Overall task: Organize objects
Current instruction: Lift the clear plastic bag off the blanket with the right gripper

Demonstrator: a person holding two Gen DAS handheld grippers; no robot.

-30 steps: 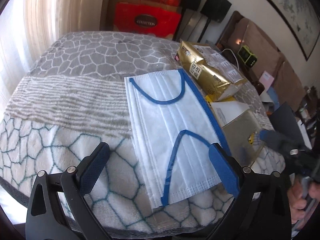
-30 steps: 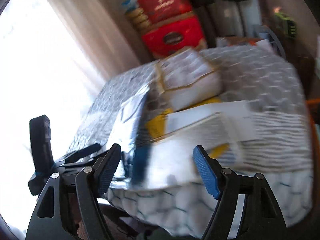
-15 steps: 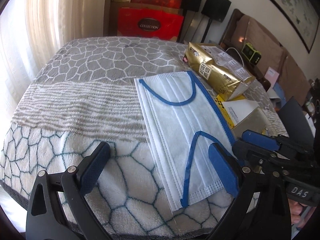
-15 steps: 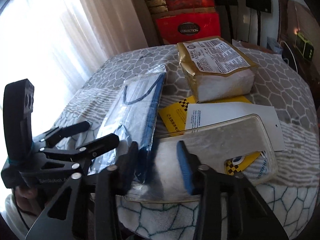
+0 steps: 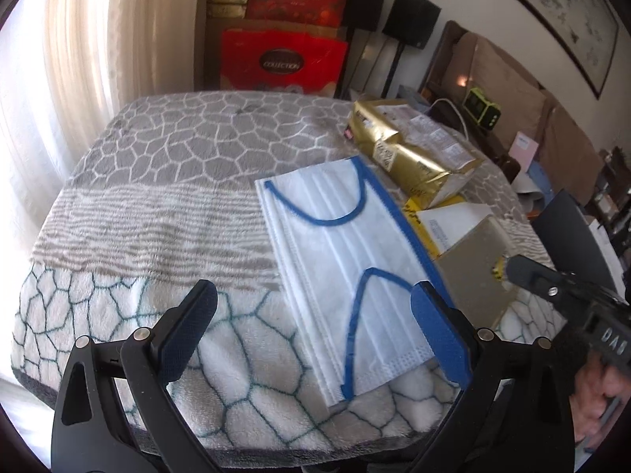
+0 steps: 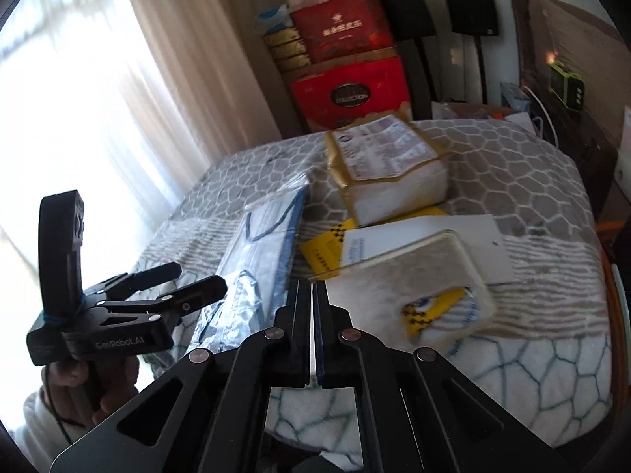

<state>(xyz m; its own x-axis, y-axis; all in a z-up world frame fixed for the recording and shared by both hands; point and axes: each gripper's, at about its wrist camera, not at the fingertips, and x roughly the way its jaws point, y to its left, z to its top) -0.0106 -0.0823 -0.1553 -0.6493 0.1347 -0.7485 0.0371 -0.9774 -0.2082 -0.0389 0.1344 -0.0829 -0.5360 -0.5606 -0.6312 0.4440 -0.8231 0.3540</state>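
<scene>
One pack of blue-edged face masks (image 5: pixel 347 276) lies flat on the blanket-covered bench (image 5: pixel 157 205), with one gold foil package (image 5: pixel 410 153) beyond it and one yellow-and-white card (image 6: pixel 414 244) between them. The right gripper (image 6: pixel 312 315) has its jaws clenched on the near edge of one clear phone case (image 6: pixel 418 291), tilting it up off the card. The left gripper (image 5: pixel 315 327) hovers low over the masks' near end, jaws released wide.

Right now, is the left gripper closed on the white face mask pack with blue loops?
No, the left gripper stands wide open above the white face mask pack, its blue fingers apart.
</scene>
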